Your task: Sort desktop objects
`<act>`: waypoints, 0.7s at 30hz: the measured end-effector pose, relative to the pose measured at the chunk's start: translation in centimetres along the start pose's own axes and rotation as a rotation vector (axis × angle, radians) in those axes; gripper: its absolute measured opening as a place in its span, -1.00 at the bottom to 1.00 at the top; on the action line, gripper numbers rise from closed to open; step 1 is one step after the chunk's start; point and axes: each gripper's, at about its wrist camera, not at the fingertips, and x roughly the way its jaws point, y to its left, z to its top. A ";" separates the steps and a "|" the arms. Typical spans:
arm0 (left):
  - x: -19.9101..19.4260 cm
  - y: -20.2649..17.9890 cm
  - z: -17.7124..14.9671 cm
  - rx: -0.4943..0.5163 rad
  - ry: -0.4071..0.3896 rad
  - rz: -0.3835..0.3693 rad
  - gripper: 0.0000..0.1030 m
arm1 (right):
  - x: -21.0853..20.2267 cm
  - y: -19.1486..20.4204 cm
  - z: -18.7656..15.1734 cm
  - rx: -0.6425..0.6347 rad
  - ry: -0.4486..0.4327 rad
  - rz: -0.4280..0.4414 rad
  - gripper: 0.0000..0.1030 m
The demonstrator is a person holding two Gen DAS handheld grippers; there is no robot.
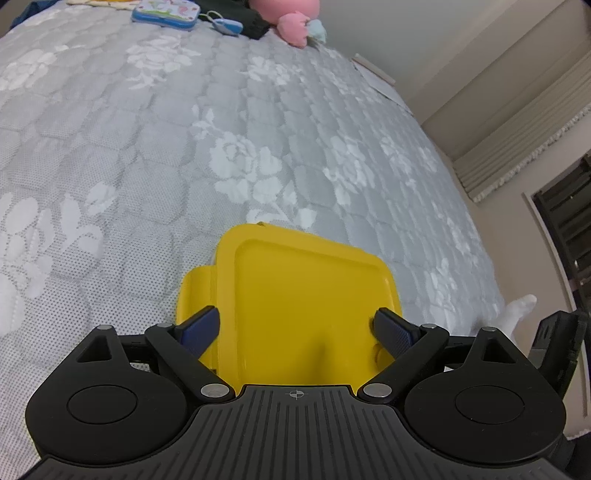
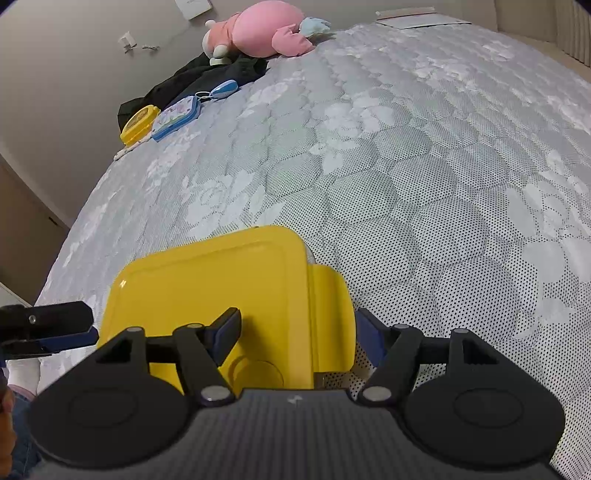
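Note:
A yellow lidded box (image 1: pixel 299 295) lies on the grey flowered mattress (image 1: pixel 184 147) near its front edge. My left gripper (image 1: pixel 295 328) stands over the box's near end, its blue-padded fingers (image 1: pixel 199 328) spread at either side of the lid. My right gripper (image 2: pixel 295 332) is at the same box (image 2: pixel 207 284), one finger on the lid and the other past the yellow side latch (image 2: pixel 332 317). Whether either set of fingers presses the box cannot be told. The left gripper's finger shows at the left edge of the right wrist view (image 2: pixel 55 325).
At the far end of the mattress (image 2: pixel 406 166) lie a blue flowered tin (image 2: pixel 175 118), a small yellow box (image 2: pixel 138 123), a blue keyring item (image 2: pixel 223 89), a black garment (image 2: pixel 207 77) and a pink plush toy (image 2: pixel 258 31). A wall stands behind.

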 end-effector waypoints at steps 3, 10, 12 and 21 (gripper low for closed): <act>0.0 -0.1 -0.1 0.004 0.000 0.000 0.83 | 0.0 0.0 -0.1 -0.001 0.000 0.000 0.37; -0.1 0.0 0.0 0.000 -0.001 -0.016 0.84 | -0.4 0.2 -0.2 -0.009 -0.030 -0.031 0.37; -0.3 0.0 -0.2 0.011 -0.008 -0.005 0.84 | -0.6 0.2 -0.2 -0.011 -0.044 -0.044 0.35; -5.5 0.6 -4.4 0.095 -0.154 0.136 0.84 | -4.7 0.6 -2.6 -0.015 -0.191 -0.100 0.46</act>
